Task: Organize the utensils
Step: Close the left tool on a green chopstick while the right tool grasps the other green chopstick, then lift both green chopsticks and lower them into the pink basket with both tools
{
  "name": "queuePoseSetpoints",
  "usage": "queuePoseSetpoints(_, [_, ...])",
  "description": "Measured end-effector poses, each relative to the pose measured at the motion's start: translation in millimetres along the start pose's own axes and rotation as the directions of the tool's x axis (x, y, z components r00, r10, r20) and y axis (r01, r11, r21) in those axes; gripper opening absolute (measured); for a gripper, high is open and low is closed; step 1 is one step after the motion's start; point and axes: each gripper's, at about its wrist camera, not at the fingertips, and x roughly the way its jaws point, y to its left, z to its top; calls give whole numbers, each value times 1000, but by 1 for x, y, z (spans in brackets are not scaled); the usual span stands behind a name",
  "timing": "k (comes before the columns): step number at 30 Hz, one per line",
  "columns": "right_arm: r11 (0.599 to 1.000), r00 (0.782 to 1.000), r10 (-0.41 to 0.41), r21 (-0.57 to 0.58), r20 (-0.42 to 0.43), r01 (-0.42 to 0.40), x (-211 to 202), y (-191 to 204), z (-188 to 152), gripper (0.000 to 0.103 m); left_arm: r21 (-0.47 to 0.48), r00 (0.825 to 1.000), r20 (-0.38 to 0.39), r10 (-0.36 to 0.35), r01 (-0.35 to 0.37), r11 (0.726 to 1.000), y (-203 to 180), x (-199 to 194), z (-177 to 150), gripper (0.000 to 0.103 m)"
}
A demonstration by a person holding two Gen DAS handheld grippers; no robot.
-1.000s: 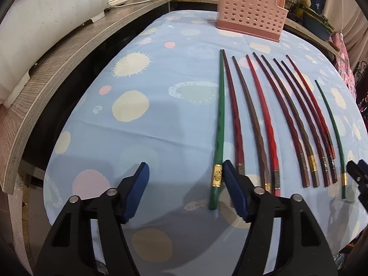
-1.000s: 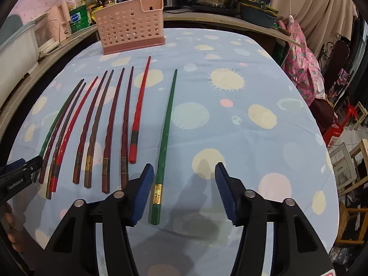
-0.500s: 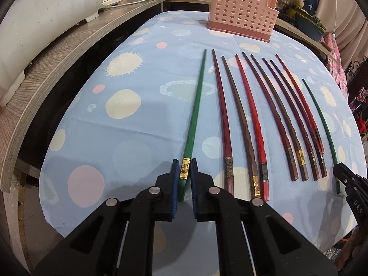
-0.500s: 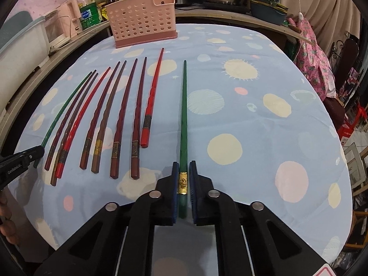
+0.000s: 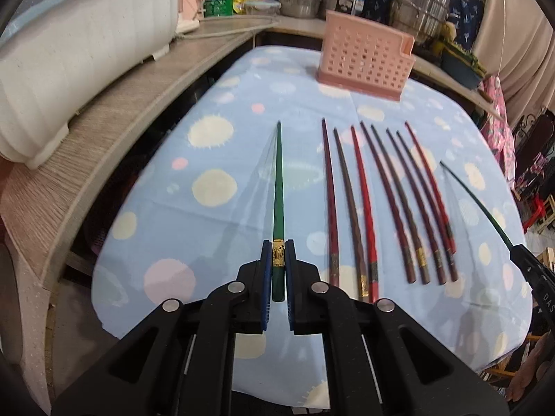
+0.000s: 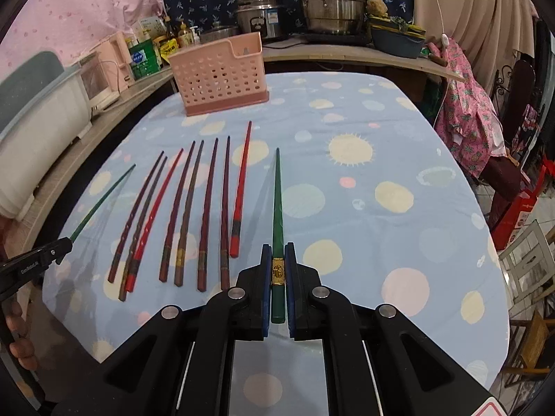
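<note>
Two claws, one in each of the person's hands, each grasp one green chopstick near its thick end. Left claw: its blue pads press on either side of the left green chopstick at the gold band, the butt end showing between the jaws and the tip pointing away toward the pink basket. Right claw: clenched in the same way on the right green chopstick, again at the gold band. Both pairs of jaws have just closed onto these sticks.

Each held chopstick appears lifted off the cloth; a faint blurred streak lies beside each shaft. From the left wrist view the right claw shows at the right edge with its green stick slanting up and away; from the right wrist view the left claw shows at the left edge likewise, with fingers of a hand below it.

Between the two held sticks, eight red and brown chopsticks lie side by side on the table, thick ends toward the cameras, tips fanned toward the basket. The table carries a light blue cloth with pale spots. The perforated pink basket stands upright at the far end of the table, well apart from the row. Behind it, on a counter, stand steel pots and bottles.
</note>
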Motion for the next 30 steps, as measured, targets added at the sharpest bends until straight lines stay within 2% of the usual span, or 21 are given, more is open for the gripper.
queuePoseSetpoints(5, [999,997,13,29,81,-16,-23,-7,38,7,-8,996,88,0,1,1000,4,-32,30,7])
queuePoseSetpoints(9, [999,989,16,44,144,-23,-38,-11,72,7,-7,986,166,-6,7,1000,4,-59,67,7])
queuePoseSetpoints(16, [996,979,44,71,199,-59,-42,-15,135,7,-1,958,285,-18,20,1000,-5,-89,139,7])
queuePoseSetpoints(22, [994,955,88,44,282,-104,-45,1,203,7,-15,935,352,-36,45,999,-18,-97,202,7])
queuePoseSetpoints(25, [989,937,116,48,329,-139,-42,6,241,7,-18,918,394,-49,61,998,-30,-101,237,7])
queuePoseSetpoints(27, [986,925,128,52,359,-157,-36,7,266,7,-17,899,434,-54,68,998,-38,-104,261,7])
queuePoseSetpoints(30, [984,915,132,62,382,-168,-21,10,298,7,-26,880,470,-69,91,995,-49,-101,296,7])
